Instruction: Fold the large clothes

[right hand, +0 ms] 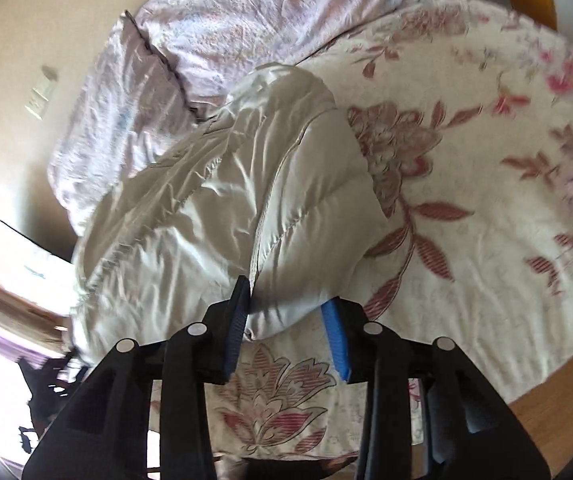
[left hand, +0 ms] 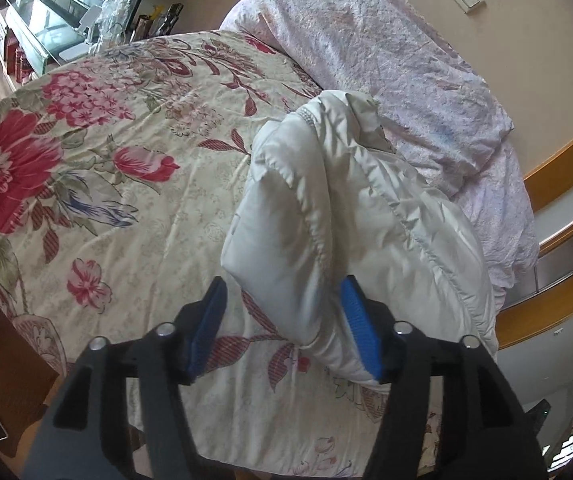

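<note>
While the white padded jacket (left hand: pixel 350 216) lies bundled in a long puffy roll on the floral bedspread (left hand: pixel 126 200), just beside the rumpled lilac duvet (left hand: pixel 386 60) near the wall, both grippers are sitting at its near end with nothing clamped. Look at the left gripper (left hand: pixel 286 320): jaws standing well apart, the jacket's rounded end sitting between the blue pads (left hand: pixel 360 328), the right-hand pad touching or just shy of the fabric and the other clear of it. Over to the right gripper (right hand: pixel 286 332): narrower gap, jaws partly apart, the jacket's hem edge reaching down between them, and its left pad may brush the seam, but no squeeze shows. So the fold reads as laid down and let go, or about to be taken up again; hard to call. To do this well, each gripper wants a bite on a firm seam rather than on slippery puffed filling, both at matching spots on the edge, so the next fold lands square. Watch the bedspread underneath too, since a deep pinch could catch it.
</note>
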`<state>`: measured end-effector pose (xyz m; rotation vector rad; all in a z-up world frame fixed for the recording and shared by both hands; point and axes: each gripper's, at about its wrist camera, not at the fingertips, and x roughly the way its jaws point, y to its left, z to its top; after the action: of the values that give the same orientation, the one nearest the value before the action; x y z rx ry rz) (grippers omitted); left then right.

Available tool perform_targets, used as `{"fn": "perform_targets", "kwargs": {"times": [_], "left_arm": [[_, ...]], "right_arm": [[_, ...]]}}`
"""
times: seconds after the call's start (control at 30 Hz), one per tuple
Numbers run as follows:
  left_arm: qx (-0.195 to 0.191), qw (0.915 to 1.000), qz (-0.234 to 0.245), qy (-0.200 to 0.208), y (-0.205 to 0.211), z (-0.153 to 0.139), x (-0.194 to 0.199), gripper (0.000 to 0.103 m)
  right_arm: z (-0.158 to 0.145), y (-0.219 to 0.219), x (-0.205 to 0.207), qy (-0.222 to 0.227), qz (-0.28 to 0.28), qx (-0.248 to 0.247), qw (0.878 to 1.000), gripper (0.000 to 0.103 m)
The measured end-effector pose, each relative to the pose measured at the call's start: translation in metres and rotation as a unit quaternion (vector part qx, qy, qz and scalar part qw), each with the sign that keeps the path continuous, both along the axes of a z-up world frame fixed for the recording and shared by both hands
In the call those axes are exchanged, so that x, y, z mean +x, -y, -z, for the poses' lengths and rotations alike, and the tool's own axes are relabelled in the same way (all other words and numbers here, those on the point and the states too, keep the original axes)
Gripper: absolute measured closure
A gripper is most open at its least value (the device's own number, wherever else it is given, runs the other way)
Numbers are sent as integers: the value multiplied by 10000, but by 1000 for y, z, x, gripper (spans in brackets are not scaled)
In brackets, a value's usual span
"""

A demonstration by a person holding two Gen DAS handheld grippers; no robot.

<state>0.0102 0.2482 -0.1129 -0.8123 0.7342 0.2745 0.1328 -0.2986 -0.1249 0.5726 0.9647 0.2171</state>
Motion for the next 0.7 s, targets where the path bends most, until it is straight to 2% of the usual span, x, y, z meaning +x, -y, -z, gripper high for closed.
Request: {"fn": "perform_targets", "kwargs": {"times": [0.1,0.17,0.27,0.3,0.37,0.43,0.5,0.57,0.7], "left_arm": [[103,9999,-12,-94,-4,0,-3,30],[229,9996,2,-172,-4,0,-5,25],[481,9987,30,-182,-4,-4,-9,22],[603,9980,54,-199,-3,-7,-9,19],[817,9963,105,-233,1,-11,-8,18],[922,9951,217,-269,6,-14,-8,16],[1008,9938,333,-339,12,-14,-7,14],[1062,9927,407,-393,16,-13,-7,13],[950,9934,492,-409,17,-10,-5,12]], "right_arm": [[4,4,0,-274,171,-104,9994,58],[-1,9,-3,-353,520,-433,9971,40],[-24,21,-17,103,1194,-1291,9844,38],[-32,22,-19,317,1218,-1425,9818,38],[-43,12,-15,553,984,-1381,9840,38],[-50,-13,-5,812,453,-1328,9868,38],[-56,-47,2,1078,-34,-1481,9831,40],[-63,-89,10,1416,-542,-1681,9740,43],[-64,-144,19,1691,-1014,-1761,9644,48]]}}
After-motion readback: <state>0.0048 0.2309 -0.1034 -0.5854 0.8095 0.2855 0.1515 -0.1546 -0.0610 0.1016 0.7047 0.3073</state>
